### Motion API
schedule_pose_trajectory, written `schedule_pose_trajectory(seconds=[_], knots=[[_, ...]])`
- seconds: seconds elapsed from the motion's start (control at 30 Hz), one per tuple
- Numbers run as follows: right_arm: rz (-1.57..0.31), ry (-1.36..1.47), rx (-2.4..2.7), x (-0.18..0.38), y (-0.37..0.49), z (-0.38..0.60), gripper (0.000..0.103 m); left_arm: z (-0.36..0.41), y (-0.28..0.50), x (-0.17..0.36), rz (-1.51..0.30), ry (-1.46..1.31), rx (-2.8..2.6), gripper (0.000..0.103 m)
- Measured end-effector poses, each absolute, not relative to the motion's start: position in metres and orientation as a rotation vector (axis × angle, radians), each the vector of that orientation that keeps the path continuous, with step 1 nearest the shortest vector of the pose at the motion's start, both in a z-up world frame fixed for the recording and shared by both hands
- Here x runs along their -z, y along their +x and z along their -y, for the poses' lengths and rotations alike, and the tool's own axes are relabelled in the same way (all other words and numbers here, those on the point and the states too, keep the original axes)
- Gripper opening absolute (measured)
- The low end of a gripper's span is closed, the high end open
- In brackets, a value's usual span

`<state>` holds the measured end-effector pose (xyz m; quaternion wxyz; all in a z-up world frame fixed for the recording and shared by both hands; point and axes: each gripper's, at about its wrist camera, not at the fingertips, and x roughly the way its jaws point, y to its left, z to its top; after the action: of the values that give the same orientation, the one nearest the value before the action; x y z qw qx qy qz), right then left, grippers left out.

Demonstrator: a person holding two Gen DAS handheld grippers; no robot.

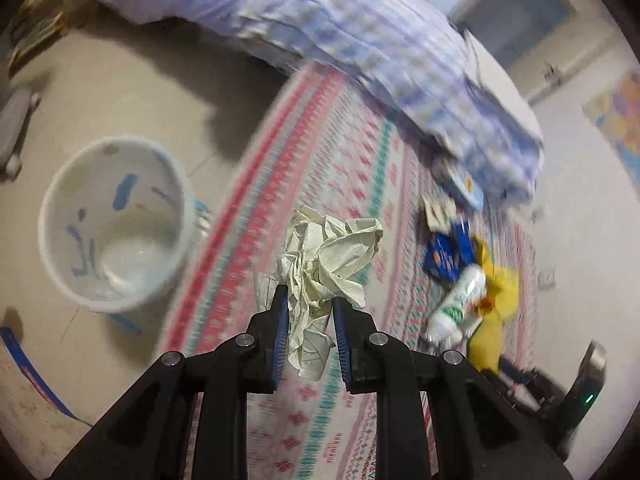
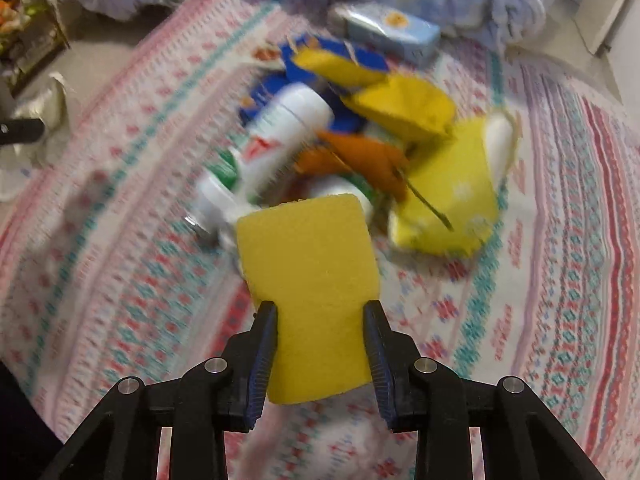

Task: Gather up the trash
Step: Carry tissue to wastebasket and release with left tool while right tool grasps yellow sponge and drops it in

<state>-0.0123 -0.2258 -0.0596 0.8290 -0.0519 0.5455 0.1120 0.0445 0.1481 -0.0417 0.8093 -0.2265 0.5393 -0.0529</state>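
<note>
Yellow sponge (image 2: 308, 292) runs lengthwise away, gripped by right tool (image 2: 320, 312); left tool (image 1: 307, 300) seemingly pinches crumpled paper (image 1: 324, 264).

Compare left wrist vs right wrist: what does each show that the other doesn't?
Left wrist only: the white bin on the bare floor beside the rug, and the left hand-held gripper shut on a paper wad.
Right wrist only: the right hand-held gripper clamped on a yellow sponge.
Both: the patterned rug, the trash pile with a white bottle, yellow and blue wrappers, and the lavender bedding behind.
</note>
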Motion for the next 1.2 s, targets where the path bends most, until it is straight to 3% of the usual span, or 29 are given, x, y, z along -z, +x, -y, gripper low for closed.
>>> schedule_pose_trajectory(seconds=[0.23, 0.47, 0.57, 0.63, 0.7, 1.2], knots=[[-1.078, -0.093, -0.313, 0.046, -0.010, 0.187, 0.039, -0.278, 0.033, 0.048, -1.092, -0.696, -0.164, 0.023], [-1.085, 0.044, -0.431, 0.047, -0.002, 0.154, 0.040, -0.318, 0.035, 0.088, -1.165, -0.826, -0.205, 0.024], [-1.092, 0.077, -0.487, 0.049, 0.004, 0.130, 0.041, -0.325, 0.045, 0.092, -1.155, -0.841, -0.193, 0.037], [-1.092, 0.091, -0.518, 0.048, 0.009, 0.113, 0.041, -0.329, 0.050, 0.093, -1.151, -0.841, -0.198, 0.055], [-1.097, 0.096, -0.550, 0.050, 0.015, 0.092, 0.041, -0.335, 0.050, 0.091, -1.135, -0.847, -0.219, 0.062], [-1.106, 0.055, -0.688, 0.063, 0.063, -0.054, 0.044, -0.370, 0.003, 0.088, -1.099, -0.960, -0.319, 0.063]])
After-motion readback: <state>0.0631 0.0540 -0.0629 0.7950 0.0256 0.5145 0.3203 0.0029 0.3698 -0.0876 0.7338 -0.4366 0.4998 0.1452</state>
